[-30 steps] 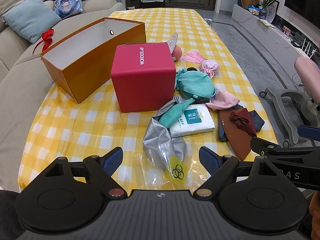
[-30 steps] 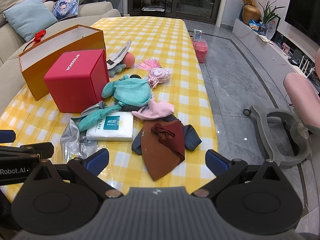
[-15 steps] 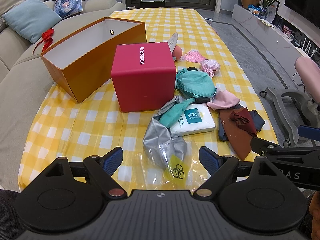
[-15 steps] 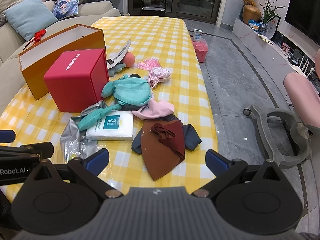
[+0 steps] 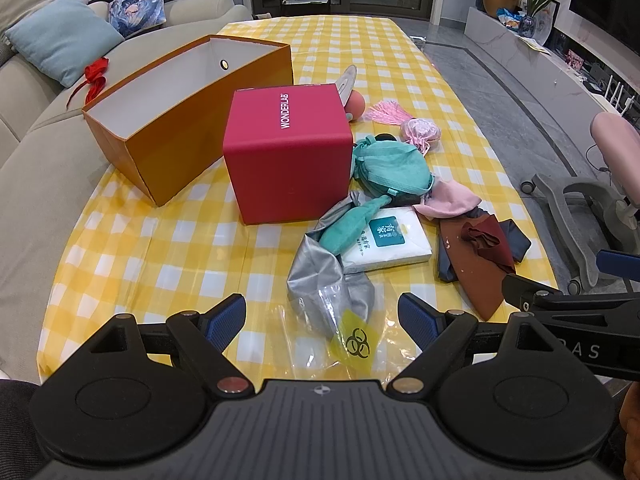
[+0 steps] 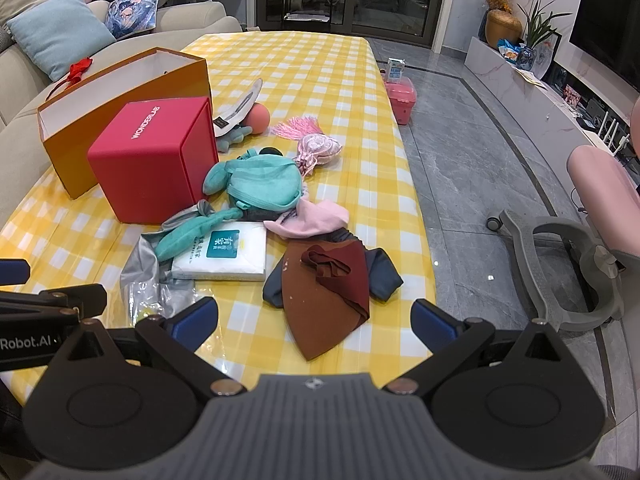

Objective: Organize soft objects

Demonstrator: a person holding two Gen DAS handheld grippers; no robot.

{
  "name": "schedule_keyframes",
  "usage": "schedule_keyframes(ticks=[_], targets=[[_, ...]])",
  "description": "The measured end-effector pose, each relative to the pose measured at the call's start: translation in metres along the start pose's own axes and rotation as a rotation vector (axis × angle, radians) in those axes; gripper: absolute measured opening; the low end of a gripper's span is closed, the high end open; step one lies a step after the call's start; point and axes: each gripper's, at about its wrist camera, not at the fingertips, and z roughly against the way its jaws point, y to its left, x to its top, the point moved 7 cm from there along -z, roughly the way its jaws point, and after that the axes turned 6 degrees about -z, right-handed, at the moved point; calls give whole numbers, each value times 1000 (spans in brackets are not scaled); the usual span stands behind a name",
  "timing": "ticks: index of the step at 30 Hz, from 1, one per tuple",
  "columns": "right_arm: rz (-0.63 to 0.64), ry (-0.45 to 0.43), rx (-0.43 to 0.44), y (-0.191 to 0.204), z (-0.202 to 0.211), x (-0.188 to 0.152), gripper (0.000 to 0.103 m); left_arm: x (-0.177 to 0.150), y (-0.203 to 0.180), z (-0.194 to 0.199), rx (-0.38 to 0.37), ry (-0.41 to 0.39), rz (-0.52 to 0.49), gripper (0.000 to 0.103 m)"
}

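Observation:
A heap of soft things lies on the yellow checked table: a teal plush bag [image 5: 390,168] [image 6: 260,184], a white tissue pack [image 5: 390,242] [image 6: 222,252], a pink cloth [image 5: 452,200] [image 6: 310,220], a brown and maroon cloth [image 5: 476,276] [image 6: 324,300] and a grey plastic bag [image 5: 320,284]. An open orange box [image 5: 176,120] [image 6: 116,100] and a red cube box [image 5: 286,152] [image 6: 152,160] stand to the left. My left gripper [image 5: 322,318] is open, hovering just short of the grey bag. My right gripper [image 6: 314,318] is open over the brown cloth's near tip.
A pink tassel [image 5: 386,112], a pink satin pouch [image 6: 320,146] and a coral ball [image 6: 258,117] lie behind the heap. A sofa with a blue cushion [image 5: 64,48] runs along the left. A pink chair on a grey base [image 6: 568,240] stands on the floor at right.

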Motion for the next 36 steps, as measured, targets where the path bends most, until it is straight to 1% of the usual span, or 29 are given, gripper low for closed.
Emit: schedule_keyframes(ticks=[14,18,21,28,36], targets=[[5,7,-6,-3,-1,-2,100,-6,0,-3,-9,5,2,100],[-2,6,1,-6,-4,1,100,-11,0,-10,-17,24,-15,101],[-2,3,-15,-10,-6,4,100,-17,1,-17,-21,49,-11,100],[2,28,-33,-13,-16,4,100,-29,8,-29,-33,86,16,100],[15,58,-46,-12,-28,4,100,-37,5,-44,-56,116,9,101]])
